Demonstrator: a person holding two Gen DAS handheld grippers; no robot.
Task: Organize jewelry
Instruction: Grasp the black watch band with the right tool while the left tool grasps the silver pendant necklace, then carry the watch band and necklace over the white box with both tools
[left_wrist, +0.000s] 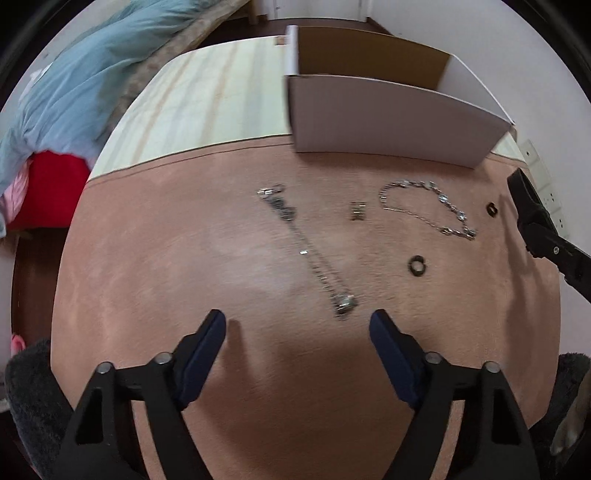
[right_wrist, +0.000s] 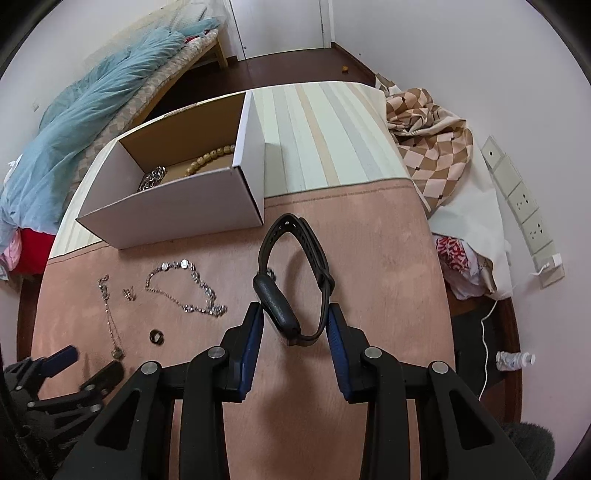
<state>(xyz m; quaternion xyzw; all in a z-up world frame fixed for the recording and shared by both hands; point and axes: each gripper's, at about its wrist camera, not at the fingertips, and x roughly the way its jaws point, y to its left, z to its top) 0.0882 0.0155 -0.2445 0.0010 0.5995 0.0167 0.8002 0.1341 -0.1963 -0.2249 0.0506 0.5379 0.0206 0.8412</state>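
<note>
My right claw (right_wrist: 295, 317) is clenched on a black wristband (right_wrist: 291, 277) just above the pink mat (right_wrist: 388, 258), while my left claw (left_wrist: 297, 328) hangs released, a thin necklace (left_wrist: 314, 254) just beyond its tips. Farther back, the white box (right_wrist: 177, 206) holds a bead strand (right_wrist: 210, 157) and a silver chain (right_wrist: 153, 177).

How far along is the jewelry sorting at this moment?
Done: a bead strand and a chain lie in the box. In hand: the right tongs grip a black wristband. Left: two necklaces, two rings and a clasp on the mat; left tongs open.
</note>
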